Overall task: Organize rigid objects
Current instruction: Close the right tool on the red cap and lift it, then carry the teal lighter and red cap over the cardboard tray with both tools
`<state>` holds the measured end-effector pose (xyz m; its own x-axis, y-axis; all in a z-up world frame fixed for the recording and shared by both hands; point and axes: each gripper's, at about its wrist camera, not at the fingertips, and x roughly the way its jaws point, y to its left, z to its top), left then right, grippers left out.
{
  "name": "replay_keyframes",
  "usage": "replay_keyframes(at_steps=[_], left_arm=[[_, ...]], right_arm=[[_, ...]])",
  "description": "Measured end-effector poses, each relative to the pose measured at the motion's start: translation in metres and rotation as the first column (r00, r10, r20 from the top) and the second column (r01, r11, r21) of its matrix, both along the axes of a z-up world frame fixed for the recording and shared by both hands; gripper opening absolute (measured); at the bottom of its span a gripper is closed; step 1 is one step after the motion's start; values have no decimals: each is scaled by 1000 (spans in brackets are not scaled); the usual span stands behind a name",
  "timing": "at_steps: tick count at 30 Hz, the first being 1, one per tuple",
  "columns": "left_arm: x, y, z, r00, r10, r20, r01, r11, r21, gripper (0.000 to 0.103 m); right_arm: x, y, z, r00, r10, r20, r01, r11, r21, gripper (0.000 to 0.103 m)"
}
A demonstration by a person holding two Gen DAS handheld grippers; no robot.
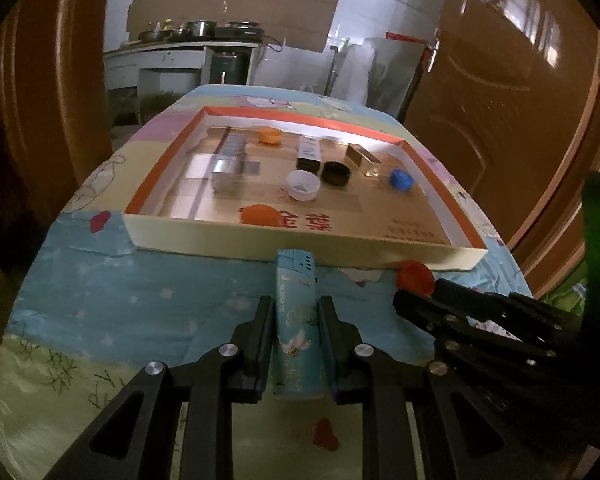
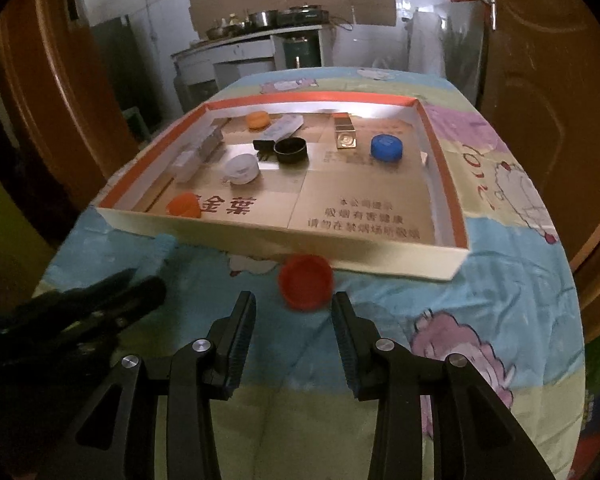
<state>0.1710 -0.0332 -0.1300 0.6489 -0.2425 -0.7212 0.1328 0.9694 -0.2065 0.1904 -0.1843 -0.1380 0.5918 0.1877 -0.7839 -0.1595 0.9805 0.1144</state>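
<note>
Closest to me, my left hand-held gripper (image 1: pixel 296 344) is clamped on a teal lighter (image 1: pixel 296 320), its two fingers pressed against the lighter's long sides. The lighter points away from me, its far end reaching the near wall of the tray (image 1: pixel 300 240); I cannot tell whether it touches that wall.

My right hand-held gripper (image 2: pixel 294 340) has its fingers spread apart with nothing between them. Just beyond the gap sits a red bottle cap (image 2: pixel 306 282) on the cartoon-print cloth (image 2: pixel 500 300) that covers the surface, close to the tray's near wall and outside the tray. From the left wrist view the right gripper lies just behind that same cap.

Further on is the shallow cardboard tray with an orange rim and a gold printed floor. At its near left corner rests an orange cap (image 2: pixel 185 205). Mid-tray I see a white cap (image 2: pixel 242 168) and, just beside it, a black cap (image 2: pixel 291 151), with a black-and-white lighter (image 1: pixel 309 154) behind them. A blue cap (image 2: pixel 387 147) sits toward the right, and a gold lighter (image 2: pixel 345 132) lies between it and the black cap. Silvery lighters (image 1: pixel 229 156) line the left side. At the far wall is a second orange cap (image 2: pixel 257 119).
</note>
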Motion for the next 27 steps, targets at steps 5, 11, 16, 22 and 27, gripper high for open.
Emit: replay_keyframes(at_steps=[5,11,16,22,27], left_arm=[[2,9,-2,1000,8,-6,-8,1000,-17,22],[0,10,0,1000,5,4,-5,1000,-19,22],[-4,10,8,1000,1,24,-1,1000,-26,22],[-8,10,25,998,-8,56,9,1000,-29,22],[-6,8,39,997,-19,76,22,999,-37,22]], right_arm=[[12,9,-5,1000,-2,0,2,998,-69,40],[12,10,-4,1000,-24,14,26,996,-83,30],[3,9,10,999,-22,48,26,997,-69,31],[-8,10,29,996,-21,86,27,998,-65,31],[-15,10,44,993,-27,116,35,997,-64,31]])
